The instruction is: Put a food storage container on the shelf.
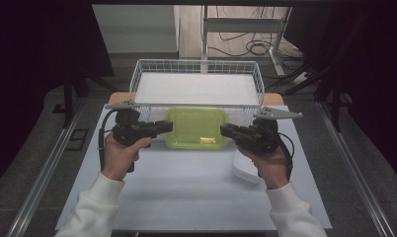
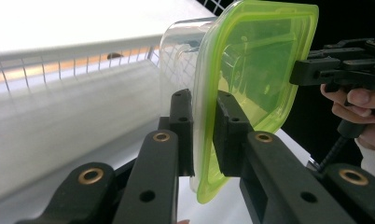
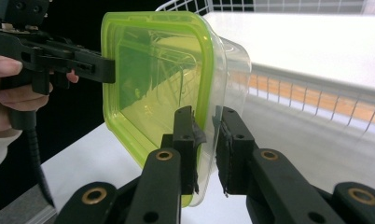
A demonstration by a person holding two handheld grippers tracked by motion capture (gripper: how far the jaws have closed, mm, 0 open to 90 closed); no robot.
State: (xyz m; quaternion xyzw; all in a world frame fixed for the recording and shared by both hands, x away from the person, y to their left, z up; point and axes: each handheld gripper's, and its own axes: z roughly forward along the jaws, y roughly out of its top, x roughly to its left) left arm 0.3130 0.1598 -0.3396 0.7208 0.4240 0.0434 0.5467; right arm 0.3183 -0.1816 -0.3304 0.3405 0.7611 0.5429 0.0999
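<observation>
A clear plastic container with a green lid (image 1: 196,127) hangs above the white table, just in front of the wire basket (image 1: 137,79). My left gripper (image 1: 168,126) is shut on the container's left rim, and my right gripper (image 1: 224,130) is shut on its right rim. In the left gripper view the jaws pinch the green lid's edge (image 2: 205,140), with the clear tub (image 2: 181,51) behind it and the other gripper (image 2: 311,70) on the far rim. The right gripper view shows its jaws clamped on the rim (image 3: 205,135) of the container (image 3: 157,70), the left gripper (image 3: 99,67) opposite.
The white wire basket has a white liner and stands at the table's far edge. A white rounded object (image 1: 246,170) lies on the table under my right hand. Metal rails (image 1: 43,168) run along both sides of the table.
</observation>
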